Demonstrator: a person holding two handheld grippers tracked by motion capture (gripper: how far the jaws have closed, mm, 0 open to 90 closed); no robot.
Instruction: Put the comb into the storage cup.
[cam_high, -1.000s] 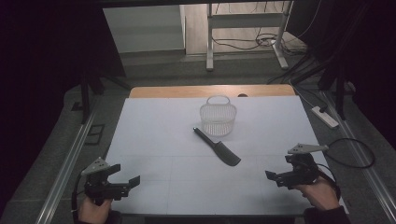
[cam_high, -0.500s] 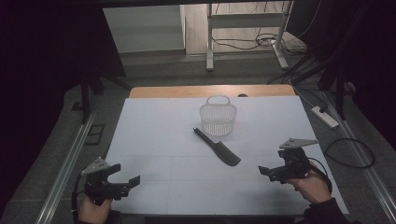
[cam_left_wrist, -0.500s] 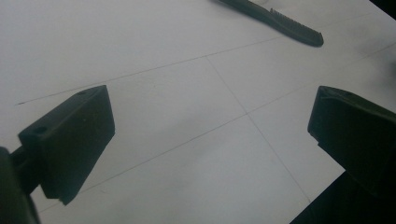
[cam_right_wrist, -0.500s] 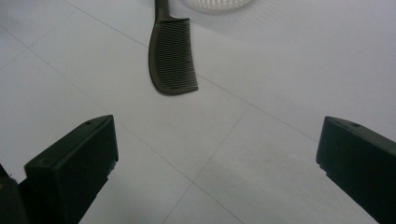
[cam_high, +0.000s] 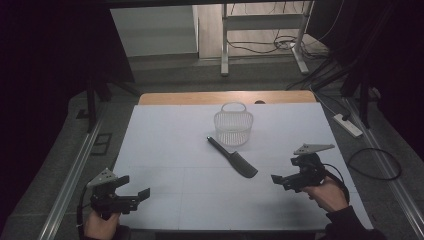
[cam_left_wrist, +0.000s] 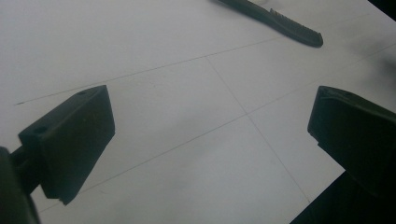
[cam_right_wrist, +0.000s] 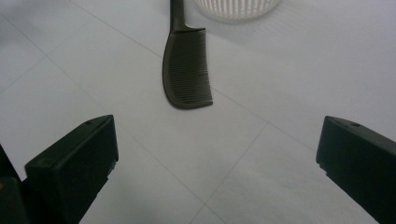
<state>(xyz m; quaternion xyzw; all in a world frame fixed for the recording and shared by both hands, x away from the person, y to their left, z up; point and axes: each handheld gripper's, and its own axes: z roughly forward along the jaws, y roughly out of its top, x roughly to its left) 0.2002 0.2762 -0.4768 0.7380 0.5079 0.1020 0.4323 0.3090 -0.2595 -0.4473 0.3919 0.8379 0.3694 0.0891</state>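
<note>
At the lower left of the high view, the left gripper (cam_high: 131, 194) hovers over the white bench (cam_high: 170, 150), jaws spread and empty. Lower right, the right gripper (cam_high: 278, 179) gapes too, aimed at the black comb (cam_high: 234, 158) lying mid-frame. Beyond it stands a white basket (cam_high: 233, 125).

I see the comb (cam_high: 233, 158) at the frame's centre on the table (cam_high: 165, 150), the basket (cam_high: 233, 126) just above it.
</note>
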